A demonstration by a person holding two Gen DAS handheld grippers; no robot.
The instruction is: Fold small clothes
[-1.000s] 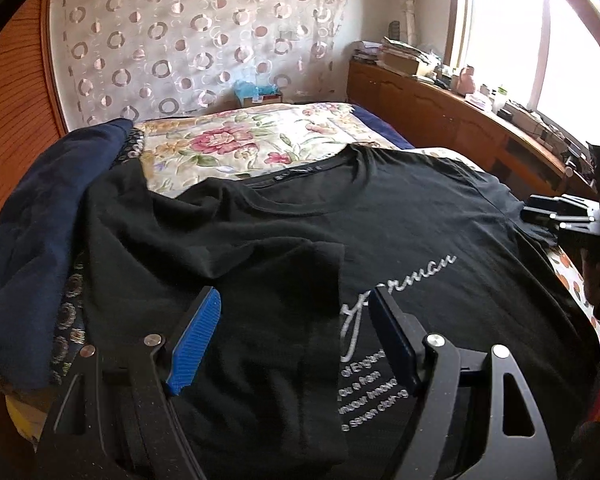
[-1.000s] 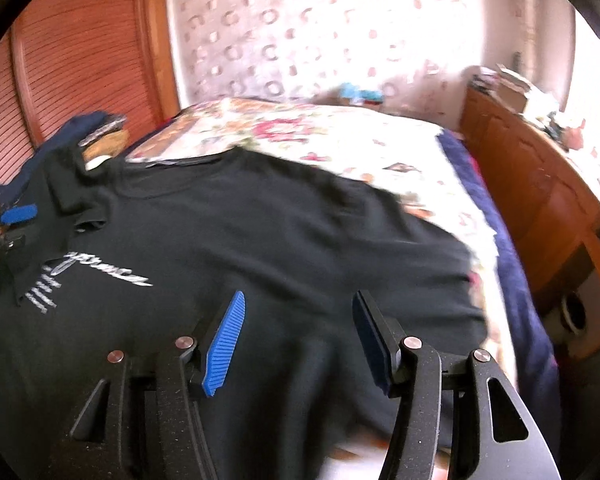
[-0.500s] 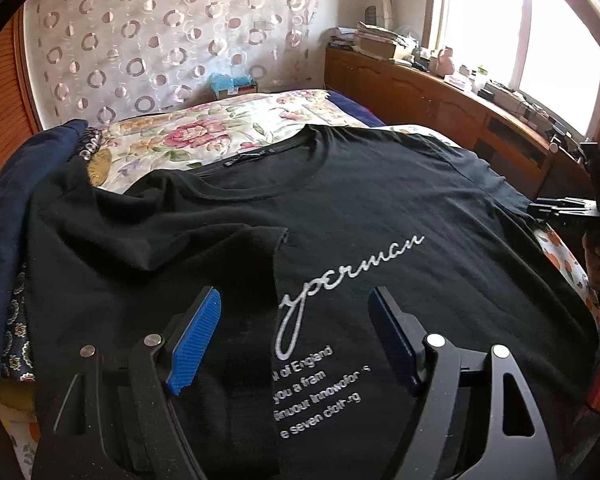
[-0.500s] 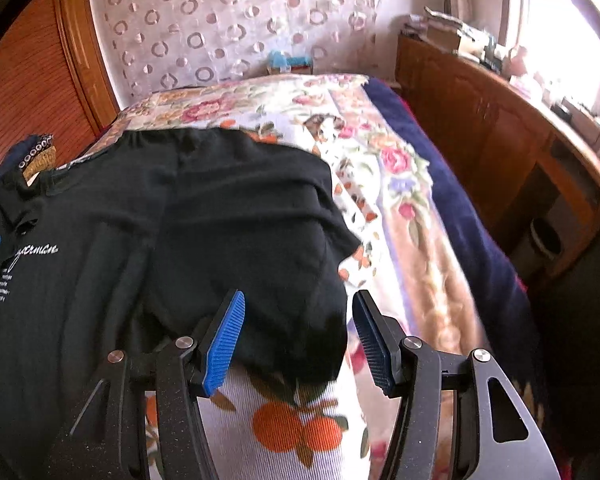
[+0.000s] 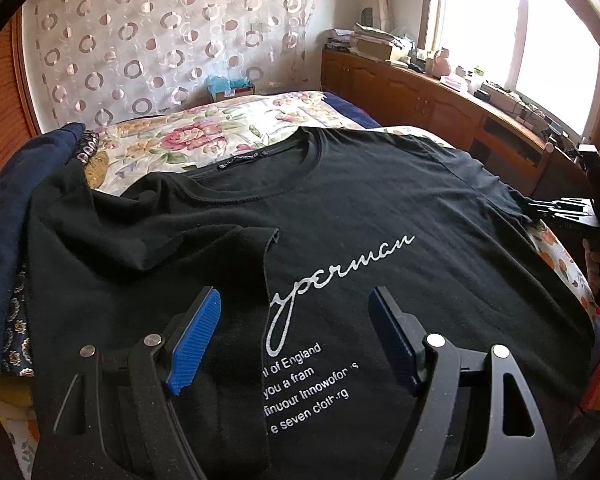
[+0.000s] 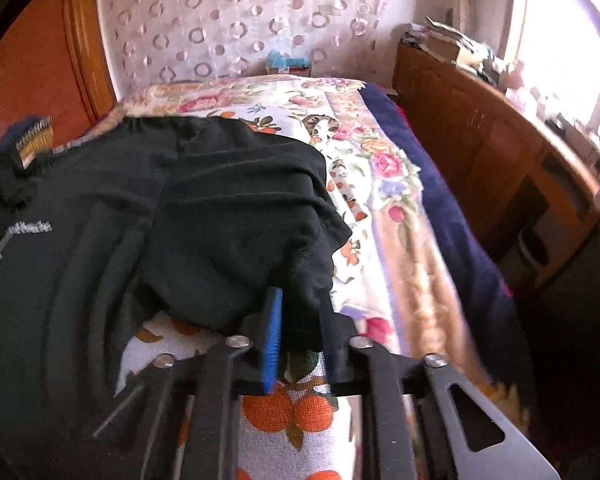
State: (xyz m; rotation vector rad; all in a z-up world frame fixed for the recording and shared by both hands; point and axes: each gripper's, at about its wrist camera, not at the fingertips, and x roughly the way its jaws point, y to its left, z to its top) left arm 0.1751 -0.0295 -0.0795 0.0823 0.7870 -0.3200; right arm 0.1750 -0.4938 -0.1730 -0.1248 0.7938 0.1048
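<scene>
a black t-shirt (image 5: 380,208) lies spread front-up across the flowered bedspread (image 5: 228,132), its neckline toward the far wall and white script lettering (image 5: 340,264) running across the chest. the shirt's left sleeve (image 5: 204,256) is already folded inward over the body, its hem lying just beside the start of the lettering. the left gripper (image 5: 294,336) hovers over the lower chest with its blue pads (image 5: 194,340) spread wide, holding nothing, the printed lines of small text showing between them. a dark navy garment (image 5: 16,184) is heaped at the left edge of the bed, touching the shirt's folded side.

in the right wrist view the right gripper (image 6: 298,328) has its pads drawn close together, pinching the bunched edge of the shirt's other sleeve (image 6: 252,216) between them; the cloth is lifted off an orange-printed sheet (image 6: 288,404) that shows underneath. that gripper also appears at the far right of the left wrist view, at the sleeve end. a wooden cabinet (image 6: 480,152) runs along the window side of the room
</scene>
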